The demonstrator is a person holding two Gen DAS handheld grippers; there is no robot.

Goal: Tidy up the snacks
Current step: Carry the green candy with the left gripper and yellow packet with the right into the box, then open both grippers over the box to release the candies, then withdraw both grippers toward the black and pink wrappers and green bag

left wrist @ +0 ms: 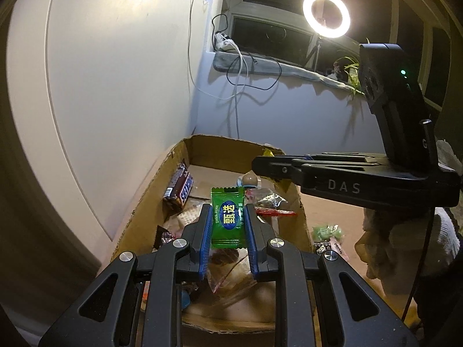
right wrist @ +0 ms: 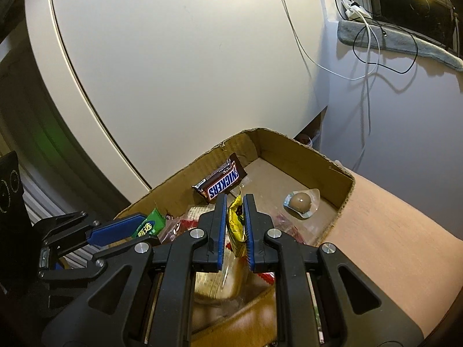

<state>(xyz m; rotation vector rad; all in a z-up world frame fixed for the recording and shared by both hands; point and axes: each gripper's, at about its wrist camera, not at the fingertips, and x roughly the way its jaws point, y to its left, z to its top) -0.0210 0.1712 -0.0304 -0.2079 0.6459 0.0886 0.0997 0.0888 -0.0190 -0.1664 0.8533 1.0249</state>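
left wrist view: the left gripper is clamped on a green candy packet above the cardboard box, while the right gripper pinches a yellow wrapper over the same box. both slick wrappers could slide out of the blue pads, and with the two tools close together above the box a bump might knock one loose. beyond the tips lie a snickers bar and a round chocolate ball; more sweets wait on the table to the right.
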